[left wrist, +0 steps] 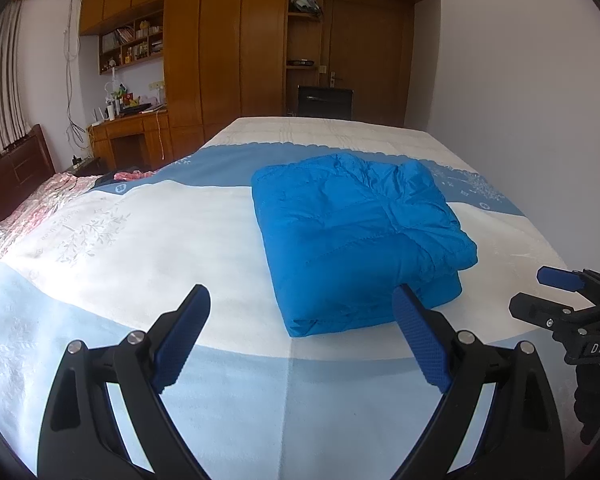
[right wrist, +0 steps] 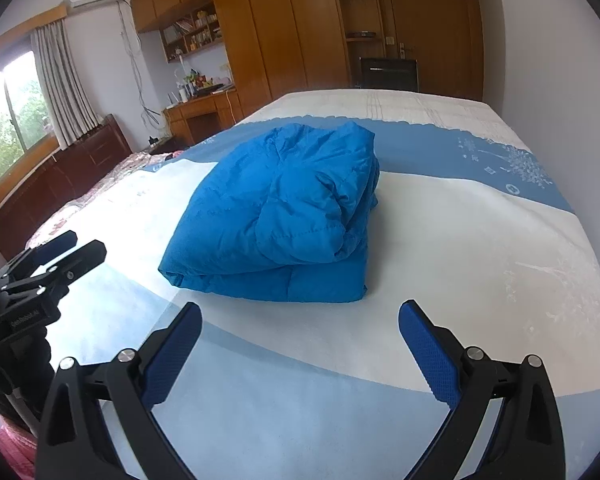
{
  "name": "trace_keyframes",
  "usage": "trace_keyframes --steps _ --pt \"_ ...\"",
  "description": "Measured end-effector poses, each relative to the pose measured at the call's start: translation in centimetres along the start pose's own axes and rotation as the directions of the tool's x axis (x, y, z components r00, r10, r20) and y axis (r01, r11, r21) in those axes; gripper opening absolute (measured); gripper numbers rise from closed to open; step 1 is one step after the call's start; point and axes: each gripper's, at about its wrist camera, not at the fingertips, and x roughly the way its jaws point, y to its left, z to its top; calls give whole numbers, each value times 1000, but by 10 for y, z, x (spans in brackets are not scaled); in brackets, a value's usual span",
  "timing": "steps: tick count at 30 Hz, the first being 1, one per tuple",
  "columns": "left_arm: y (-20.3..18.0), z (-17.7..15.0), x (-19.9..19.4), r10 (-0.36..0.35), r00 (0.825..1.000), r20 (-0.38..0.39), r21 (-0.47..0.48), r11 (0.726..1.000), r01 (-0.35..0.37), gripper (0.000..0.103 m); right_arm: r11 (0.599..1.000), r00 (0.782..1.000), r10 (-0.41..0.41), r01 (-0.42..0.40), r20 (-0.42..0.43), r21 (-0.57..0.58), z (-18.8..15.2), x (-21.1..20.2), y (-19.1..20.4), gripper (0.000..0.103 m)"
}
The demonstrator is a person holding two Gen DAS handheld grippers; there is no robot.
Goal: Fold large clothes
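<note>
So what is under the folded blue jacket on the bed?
The folded blue jacket lies directly on the bedspread, across its white band, with the blue band behind it. Neither open gripper touches it. Whatever lies beneath its layers is covered.

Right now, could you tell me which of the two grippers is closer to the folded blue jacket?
The left gripper: its right finger overlaps the blue jacket, while the right gripper shows bedspread before it.

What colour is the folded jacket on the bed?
The folded jacket is bright blue, plain and quilted; the right wrist view shows it best.
</note>
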Motion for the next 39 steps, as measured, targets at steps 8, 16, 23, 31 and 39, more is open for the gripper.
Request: trace_keyframes --steps 8,16,23,31,39 --pt "0 -2 5 -4 1000 -14 5 1000 4 91 1000 1000 -4 4 -7 2 -1 4 0 99" --pt "-1 -4 6 -5 1000 -15 8 1000 5 91 1000 1000 -7 7 -7 4 -1 5 0 99" --pt "1 -5 7 -8 1000 -19 9 1000 8 91 1000 1000 -8 8 -7 4 -1 5 -1 99" --pt "0 -6 10 -10 1000 -27 8 1000 10 91 1000 1000 -5 6 -6 4 -1 6 -1 99" --pt "1 -6 13 -13 999 -35 2 1000 13 91 1000 1000 -5 5 -6 0 0 6 -1 99"
